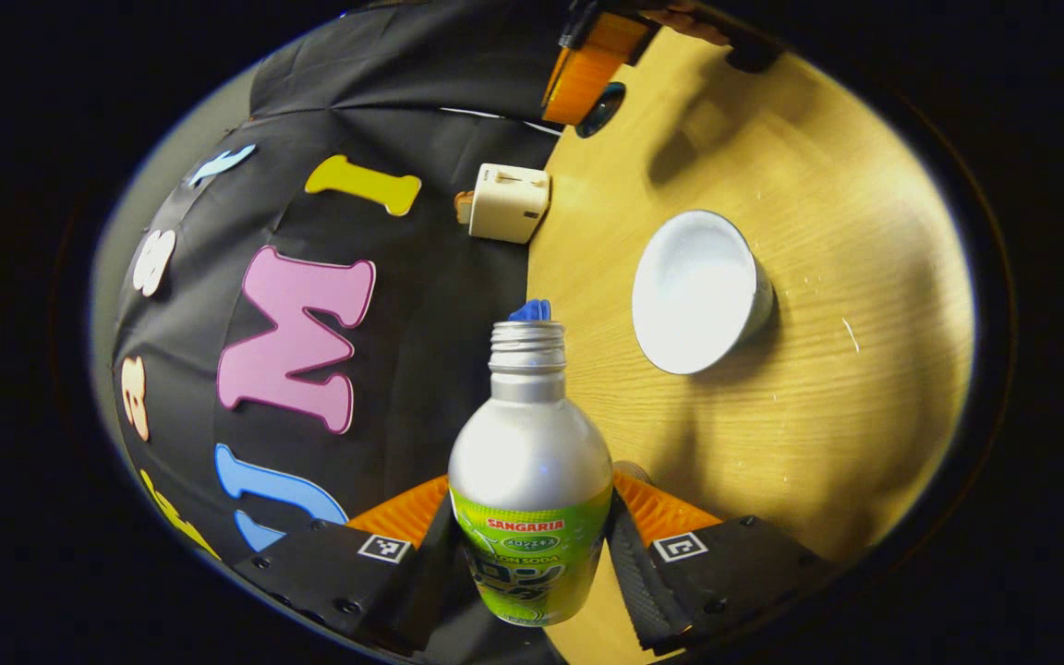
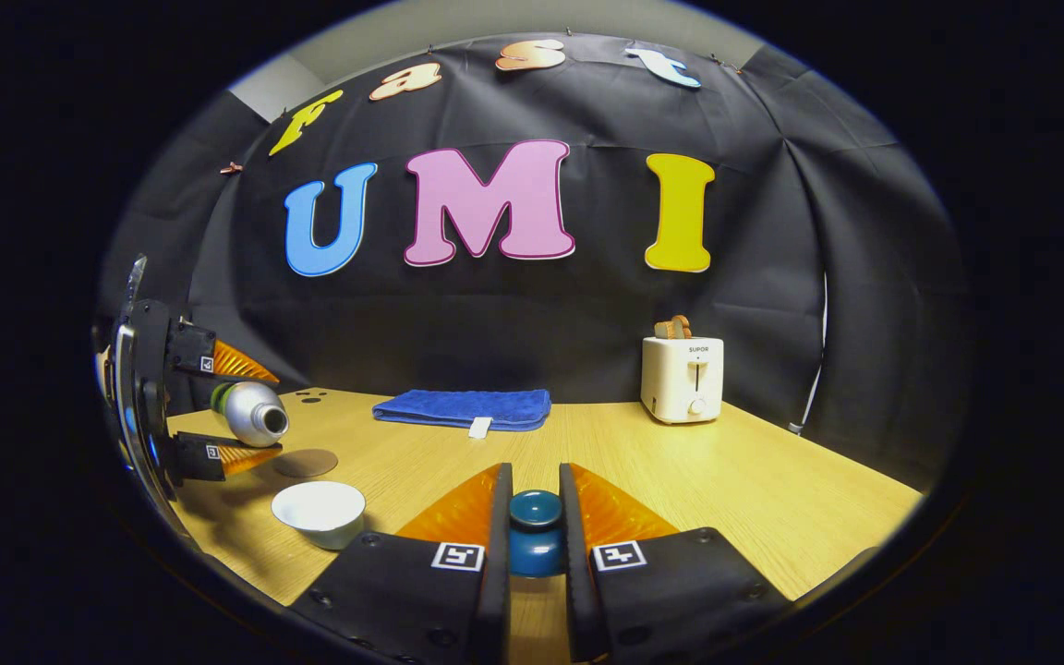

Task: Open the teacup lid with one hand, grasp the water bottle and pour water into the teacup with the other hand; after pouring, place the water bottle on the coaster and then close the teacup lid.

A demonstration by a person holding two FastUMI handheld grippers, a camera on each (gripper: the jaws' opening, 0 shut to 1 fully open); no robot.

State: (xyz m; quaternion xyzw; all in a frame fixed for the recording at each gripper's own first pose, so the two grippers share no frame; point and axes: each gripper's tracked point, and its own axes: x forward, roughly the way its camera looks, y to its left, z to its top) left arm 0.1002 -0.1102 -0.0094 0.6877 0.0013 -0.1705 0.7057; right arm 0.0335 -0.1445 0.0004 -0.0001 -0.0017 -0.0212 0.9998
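Silver water bottle, clenched in the left tool, tips toward the teacup at frame centre to pour; right tool grips the lid clear.

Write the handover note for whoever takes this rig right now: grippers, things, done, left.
Left gripper: shut on the bottle, cap off, tipped on its side near the cup.
Right gripper: shut on the lid by its knob, held above the table, apart from the cup.
Cup: open, white inside; no water stream visible. Coaster: bare, just behind the cup.
Done: lid off, bottle grasped and tilted.
Left: pour, stand the bottle on the coaster, put the lid back on the cup.
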